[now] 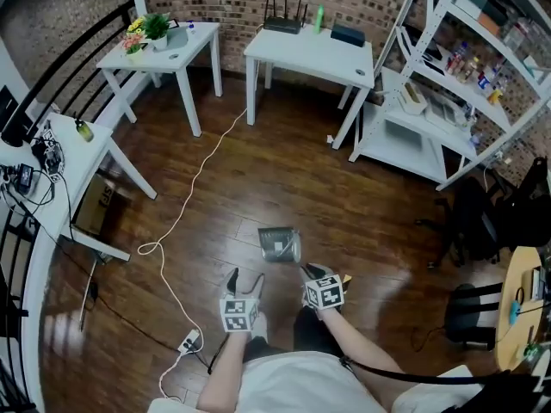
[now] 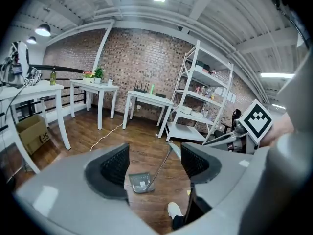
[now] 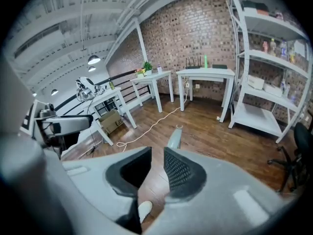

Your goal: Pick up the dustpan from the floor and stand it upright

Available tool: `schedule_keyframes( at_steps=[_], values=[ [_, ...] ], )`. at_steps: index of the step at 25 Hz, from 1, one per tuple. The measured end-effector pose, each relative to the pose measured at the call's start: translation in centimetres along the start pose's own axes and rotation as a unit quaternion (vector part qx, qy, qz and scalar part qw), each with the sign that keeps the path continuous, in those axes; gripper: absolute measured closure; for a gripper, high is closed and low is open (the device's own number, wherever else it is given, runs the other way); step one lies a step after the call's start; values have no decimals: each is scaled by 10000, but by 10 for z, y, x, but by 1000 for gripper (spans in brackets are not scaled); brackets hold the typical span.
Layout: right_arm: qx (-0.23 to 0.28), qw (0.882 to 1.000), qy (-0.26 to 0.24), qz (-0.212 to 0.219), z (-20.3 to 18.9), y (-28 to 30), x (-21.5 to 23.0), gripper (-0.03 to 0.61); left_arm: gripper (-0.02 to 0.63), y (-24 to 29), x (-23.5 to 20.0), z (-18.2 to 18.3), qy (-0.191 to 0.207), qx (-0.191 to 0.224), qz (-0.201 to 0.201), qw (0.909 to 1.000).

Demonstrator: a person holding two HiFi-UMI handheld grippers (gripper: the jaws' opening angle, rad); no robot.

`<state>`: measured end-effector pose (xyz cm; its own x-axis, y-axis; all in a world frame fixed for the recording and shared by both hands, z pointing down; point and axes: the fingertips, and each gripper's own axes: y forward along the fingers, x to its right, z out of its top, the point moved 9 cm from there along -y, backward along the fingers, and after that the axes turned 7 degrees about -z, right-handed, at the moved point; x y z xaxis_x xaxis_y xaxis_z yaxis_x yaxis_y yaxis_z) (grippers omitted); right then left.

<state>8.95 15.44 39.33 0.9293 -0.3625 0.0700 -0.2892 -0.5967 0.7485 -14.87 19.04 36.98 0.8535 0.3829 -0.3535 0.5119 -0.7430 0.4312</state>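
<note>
Resting with its pan on the wooden floor, the dustpan is seen just ahead of both grippers; its handle is tilted up from the pan towards the right gripper; that gripper's jaws are drawn close together and clamped on the handle near its top, and the pale end with its hanging hole is shown sticking out past the pads; the left gripper is held beside it with jaws wide apart and nothing between them, the pan being viewed through the gap; a white label is stuck inside the pan, but its print is too small to be read; dark characters are printed on a cardboard box under a table at the left, and cannot be made out with certainty; black-and-white square markers are carried on the gripper cubes.
</note>
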Motion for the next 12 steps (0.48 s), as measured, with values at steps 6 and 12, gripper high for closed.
schedule_keyframes(
  at_steps=[6, 12],
  values=[
    [796, 9963, -73, 307, -21, -70, -52, 466, 265, -47, 9, 3, 231, 171, -337, 9990],
    [1922, 9764, -597, 782, 5, -147, -58, 242, 253, -80, 57, 47, 992, 845, -260, 9911]
  ],
)
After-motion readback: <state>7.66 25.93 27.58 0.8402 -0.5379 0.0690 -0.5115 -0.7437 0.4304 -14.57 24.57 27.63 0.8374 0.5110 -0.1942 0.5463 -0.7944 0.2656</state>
